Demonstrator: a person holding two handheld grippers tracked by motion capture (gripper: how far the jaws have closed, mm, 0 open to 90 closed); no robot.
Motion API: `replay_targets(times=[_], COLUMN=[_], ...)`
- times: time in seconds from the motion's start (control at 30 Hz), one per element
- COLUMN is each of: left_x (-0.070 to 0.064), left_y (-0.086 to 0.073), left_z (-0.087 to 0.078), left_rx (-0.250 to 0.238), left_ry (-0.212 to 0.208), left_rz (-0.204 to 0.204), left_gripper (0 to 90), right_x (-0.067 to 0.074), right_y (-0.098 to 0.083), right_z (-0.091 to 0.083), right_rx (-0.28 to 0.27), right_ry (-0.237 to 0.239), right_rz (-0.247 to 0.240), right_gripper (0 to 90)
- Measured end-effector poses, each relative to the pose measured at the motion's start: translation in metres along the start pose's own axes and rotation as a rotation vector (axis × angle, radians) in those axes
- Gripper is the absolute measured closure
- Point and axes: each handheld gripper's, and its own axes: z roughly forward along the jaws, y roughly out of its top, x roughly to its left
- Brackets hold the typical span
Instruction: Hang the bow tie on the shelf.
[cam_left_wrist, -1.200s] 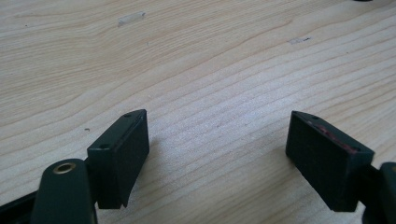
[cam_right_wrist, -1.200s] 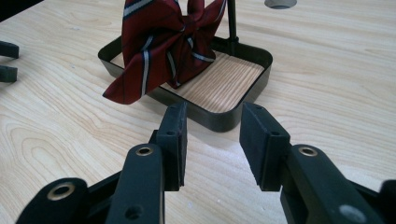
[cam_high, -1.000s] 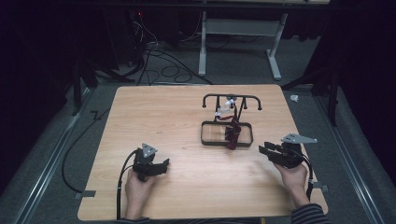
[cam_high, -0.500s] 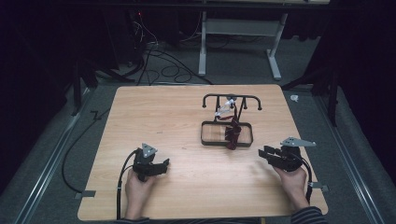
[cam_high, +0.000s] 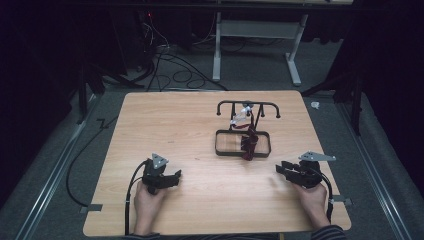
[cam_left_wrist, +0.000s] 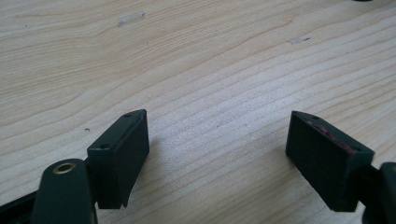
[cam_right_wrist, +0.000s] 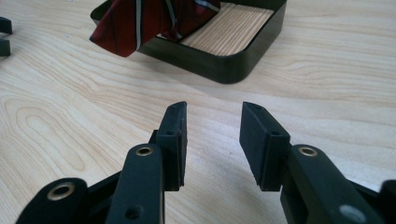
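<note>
Almost nothing changes across the last second: we hold both hands low on the wooden table (cam_high: 165, 115), and the stand with its tie sits exactly as it does in the earlier high views. Our left gripper (cam_high: 172, 178) rests near the table's 7 o'clock, jaws spread wide over bare wood with nothing between them, as the left gripper view confirms (cam_left_wrist: 217, 140). Our right gripper (cam_high: 281, 170) sits near 4 o'clock, jaws parted to a moderate gap and empty, aimed toward the rack; compared with the earliest frame it seems nudged a touch toward us, barely a shift. The red striped tie (cam_high: 248, 142) hangs from the black rack (cam_high: 248, 104) right of the table's centre, its lower end draped over the edge of the black tray (cam_high: 220, 147) that forms the rack's base; in the right gripper view the tie (cam_right_wrist: 140, 23) spills over the tray wall (cam_right_wrist: 224, 63) at about 11 o'clock from our jaws. We judge the work has not started: neither gripper touches the tie, and the right one, nearer and already facing it, looks set to reach first.
</note>
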Motion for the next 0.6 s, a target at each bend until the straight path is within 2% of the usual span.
replay_targets(times=[0.23,0.37,0.6], left_x=[0.000,0.000,0.000], left_y=[0.000,0.000,0.000], left_z=[0.000,0.000,0.000], left_rx=[0.000,0.000,0.000], left_ry=[0.000,0.000,0.000], left_rz=[0.000,0.000,0.000], left_gripper=[21.8,21.8,21.8], right_x=[0.001,0.006,0.011], right_y=[-0.004,-0.009,-0.014], right_z=[0.002,0.006,0.011], right_rx=[0.007,0.030,0.052], right_ry=[-0.002,-0.031,-0.050], right_rz=[-0.002,-0.030,-0.063], right_gripper=[63.2,62.9,62.6])
